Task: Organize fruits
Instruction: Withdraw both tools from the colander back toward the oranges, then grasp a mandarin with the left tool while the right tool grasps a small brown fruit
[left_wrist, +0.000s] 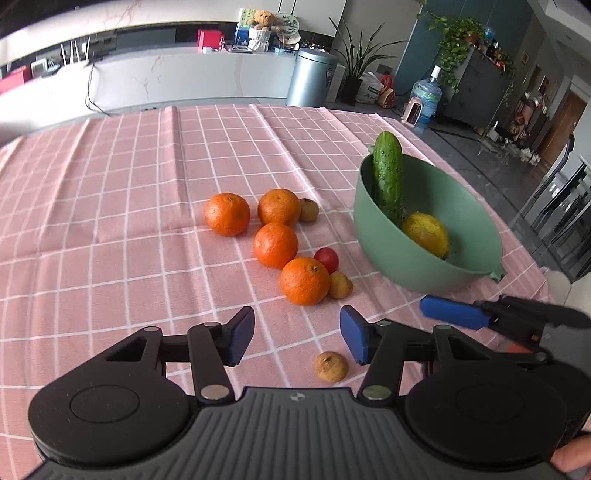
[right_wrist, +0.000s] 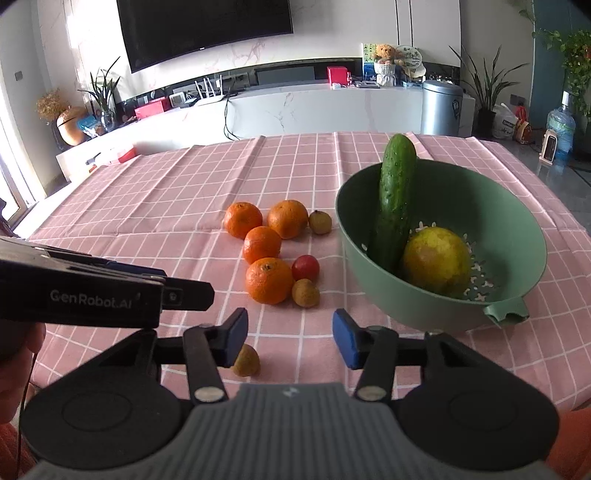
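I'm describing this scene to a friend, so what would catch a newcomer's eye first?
Probably the green bowl on the right of the pink checked cloth, with a cucumber propped upright inside beside a yellow fruit. Next, the four oranges clustered mid-table, left of the bowl.

i see a dark tv upper left, a teddy bear on the white counter, a silver bin and a water jug at right.
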